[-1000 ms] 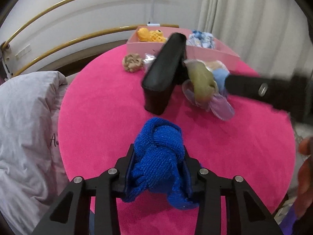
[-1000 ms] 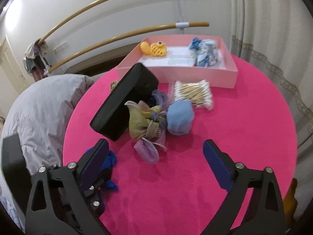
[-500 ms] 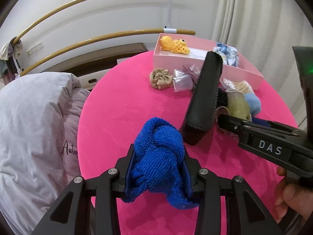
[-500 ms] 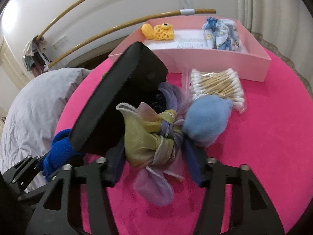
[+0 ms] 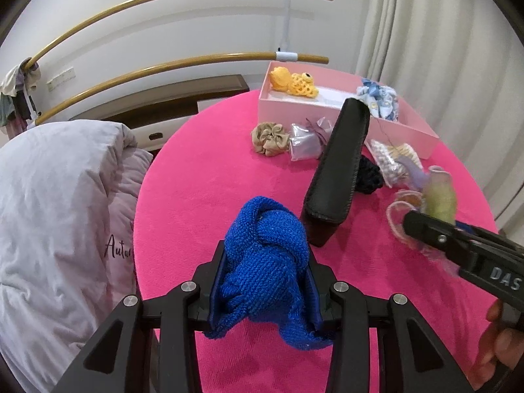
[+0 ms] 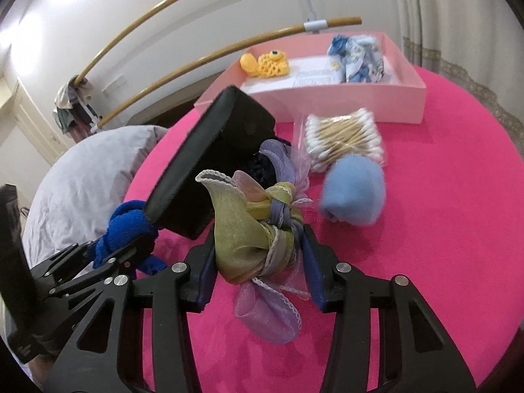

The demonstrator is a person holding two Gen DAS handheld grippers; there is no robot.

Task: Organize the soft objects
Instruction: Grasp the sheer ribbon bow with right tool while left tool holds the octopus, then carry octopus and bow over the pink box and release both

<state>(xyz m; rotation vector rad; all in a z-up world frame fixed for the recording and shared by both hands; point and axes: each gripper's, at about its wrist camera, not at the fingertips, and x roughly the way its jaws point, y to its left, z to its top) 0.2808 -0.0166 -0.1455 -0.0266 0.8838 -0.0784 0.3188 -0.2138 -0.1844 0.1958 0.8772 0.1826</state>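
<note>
The left hand-held gripper [image 5: 265,281] is clenched on a blue knitted cloth [image 5: 267,262], held above the pink bench [image 5: 203,196]. The right hand-held gripper [image 6: 258,262] pinches a gauzy scarf bundle [image 6: 252,232] at its knot (light, limp, probably slippery, so the knot seems the safest hold). The pink box [image 6: 344,101] sits beyond.

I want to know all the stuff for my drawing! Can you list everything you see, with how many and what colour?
table: 1, pink, round
tray: 1, pink, far edge
crochet toy: 1, yellow, in tray
cloth bundle: 1, blue-white, in tray
case: 1, black, tilted mid-table
cotton swabs: 1 pack, before tray
soft ball: 1, light blue
scrunchie: 1, beige
pouch: 1, silver
duvet: 1, white, left
left gripper: holds blue knit
right gripper: holds green-purple scarf
</note>
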